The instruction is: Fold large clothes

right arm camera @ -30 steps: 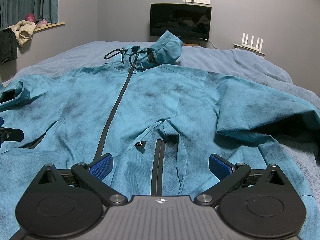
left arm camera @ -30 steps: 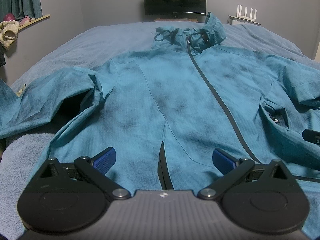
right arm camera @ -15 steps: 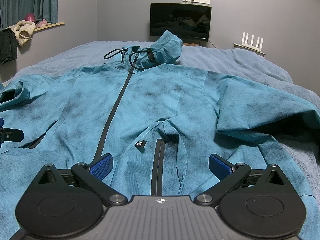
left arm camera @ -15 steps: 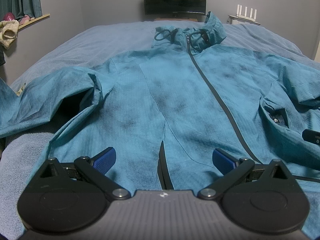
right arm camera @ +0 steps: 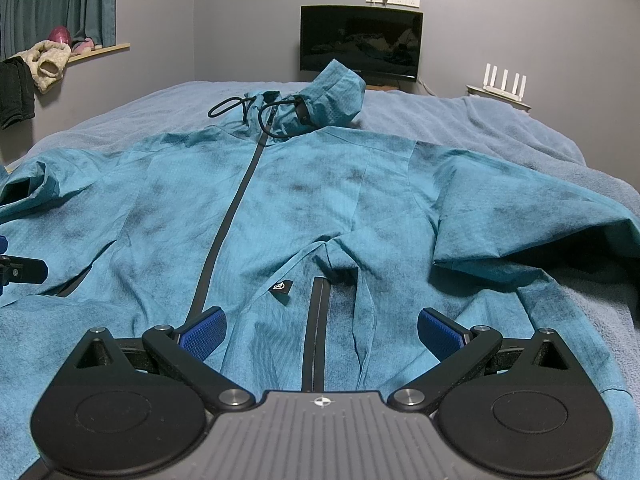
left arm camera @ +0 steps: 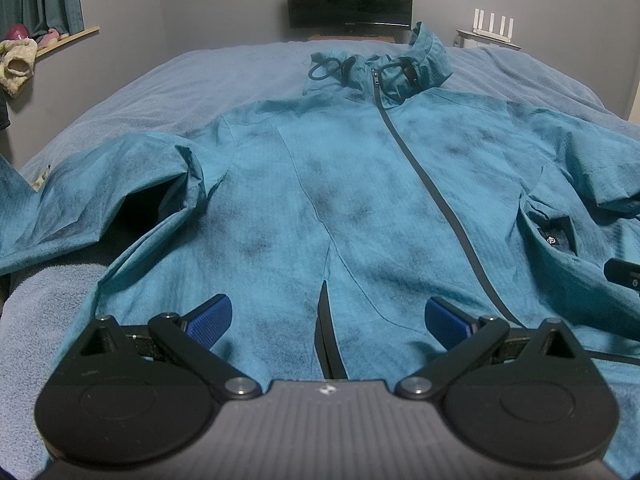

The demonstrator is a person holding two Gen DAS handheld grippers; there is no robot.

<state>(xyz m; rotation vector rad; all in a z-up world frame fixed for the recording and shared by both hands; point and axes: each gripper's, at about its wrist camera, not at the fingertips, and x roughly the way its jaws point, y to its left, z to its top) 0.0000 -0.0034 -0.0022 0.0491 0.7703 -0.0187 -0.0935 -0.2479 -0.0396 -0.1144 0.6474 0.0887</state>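
Note:
A large teal hooded jacket (left arm camera: 340,184) lies front up on the bed, zipped, hood at the far end, both sleeves spread out to the sides. It also shows in the right wrist view (right arm camera: 320,200). My left gripper (left arm camera: 326,316) is open and empty, low over the jacket's hem near the left pocket zip (left arm camera: 326,328). My right gripper (right arm camera: 322,330) is open and empty over the hem at the right pocket zip (right arm camera: 318,320). Each gripper's tip shows at the edge of the other's view.
The bed (left arm camera: 192,76) has a grey-blue cover. A dark monitor (right arm camera: 360,42) and a white router (right arm camera: 504,84) stand beyond its far end. A window ledge with curtain and clothes (right arm camera: 44,60) is at the left wall.

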